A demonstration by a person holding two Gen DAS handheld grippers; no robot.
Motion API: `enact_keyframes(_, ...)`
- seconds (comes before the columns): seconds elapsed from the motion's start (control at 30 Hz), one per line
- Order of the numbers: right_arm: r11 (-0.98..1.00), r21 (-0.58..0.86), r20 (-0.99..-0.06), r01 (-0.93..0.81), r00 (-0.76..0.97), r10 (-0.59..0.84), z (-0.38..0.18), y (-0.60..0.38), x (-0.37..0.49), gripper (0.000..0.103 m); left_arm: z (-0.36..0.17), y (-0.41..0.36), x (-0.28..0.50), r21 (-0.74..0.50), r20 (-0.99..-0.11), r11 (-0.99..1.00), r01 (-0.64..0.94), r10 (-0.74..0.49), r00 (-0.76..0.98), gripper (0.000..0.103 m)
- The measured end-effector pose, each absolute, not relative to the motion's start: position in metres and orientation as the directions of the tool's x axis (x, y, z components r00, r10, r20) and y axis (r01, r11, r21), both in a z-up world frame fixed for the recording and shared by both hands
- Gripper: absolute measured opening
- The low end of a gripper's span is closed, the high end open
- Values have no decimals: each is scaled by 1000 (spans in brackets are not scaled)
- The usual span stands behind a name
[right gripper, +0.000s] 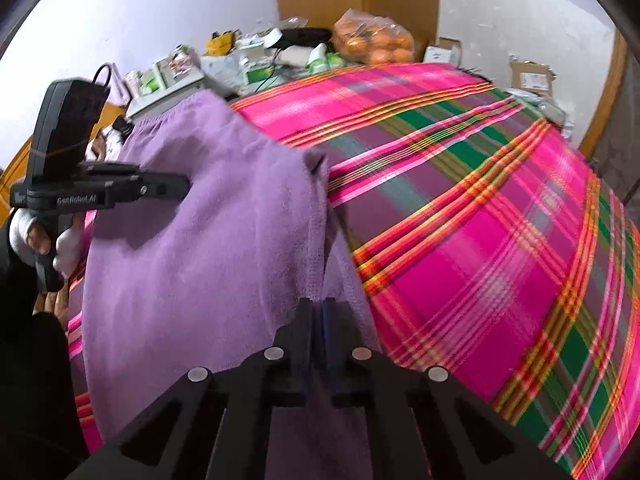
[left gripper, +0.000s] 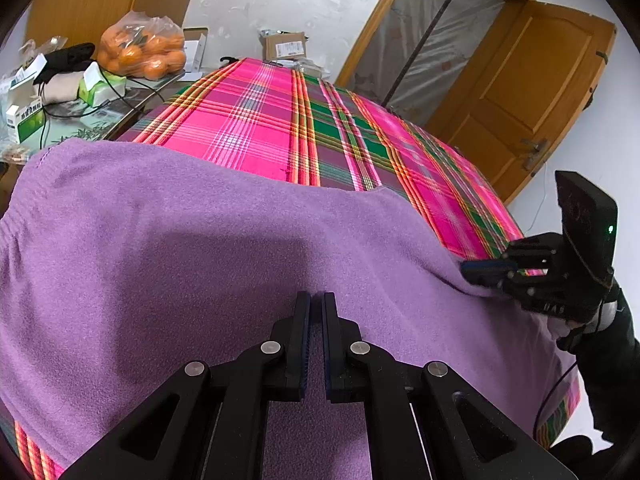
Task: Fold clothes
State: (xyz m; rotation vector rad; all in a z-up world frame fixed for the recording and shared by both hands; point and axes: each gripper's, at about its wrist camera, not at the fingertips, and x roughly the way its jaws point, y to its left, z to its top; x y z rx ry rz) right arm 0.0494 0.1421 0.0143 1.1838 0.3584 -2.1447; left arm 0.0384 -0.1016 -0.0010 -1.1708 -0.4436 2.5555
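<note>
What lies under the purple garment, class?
Under the purple garment lies the plaid cloth, showing past its far and near edges. The part beneath the garment is covered, so anything else there, and what the cloth itself rests on, cannot be seen.

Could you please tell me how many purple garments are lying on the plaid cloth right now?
1. A single purple garment is spread over the near end of the plaid cloth, under both grippers. Another piece beneath it could be hidden.
</note>
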Motion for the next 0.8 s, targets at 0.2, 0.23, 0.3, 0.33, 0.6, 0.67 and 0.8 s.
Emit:
enact_keyframes(0.2, -827, 81, -796, 556, -463, -389, 28, 168, 34, 5, -1, -101, 38, -392, -679, -910, -137, 387, -624, 5)
enact_keyframes(0.23, -835, 88, -801, 544, -460, -384, 27, 171, 32, 7, -1, -101, 38, -391, -679, -910, -137, 386, -625, 5)
enact_keyframes(0.3, -837, 98, -803, 538, -454, -385, 26, 176, 31, 7, -1, -102, 38, -392, -678, -910, -137, 387, -625, 5)
enact_keyframes(0.33, -838, 102, -803, 536, -453, -388, 26, 178, 31, 7, -1, -102, 39, -393, -678, -909, -137, 387, -625, 5)
enact_keyframes(0.6, -854, 220, -765, 471, -461, -451, 31, 208, 53, 7, 4, -97, 39, -387, -675, -910, -147, 388, -628, 5)
enact_keyframes(0.67, -865, 253, -755, 433, -471, -456, 29, 219, 62, 7, 6, -94, 38, -384, -673, -910, -158, 393, -626, 5)
enact_keyframes(0.8, -880, 318, -737, 354, -491, -464, 24, 240, 80, 0, 12, -90, 40, -376, -669, -910, -175, 397, -628, 5)
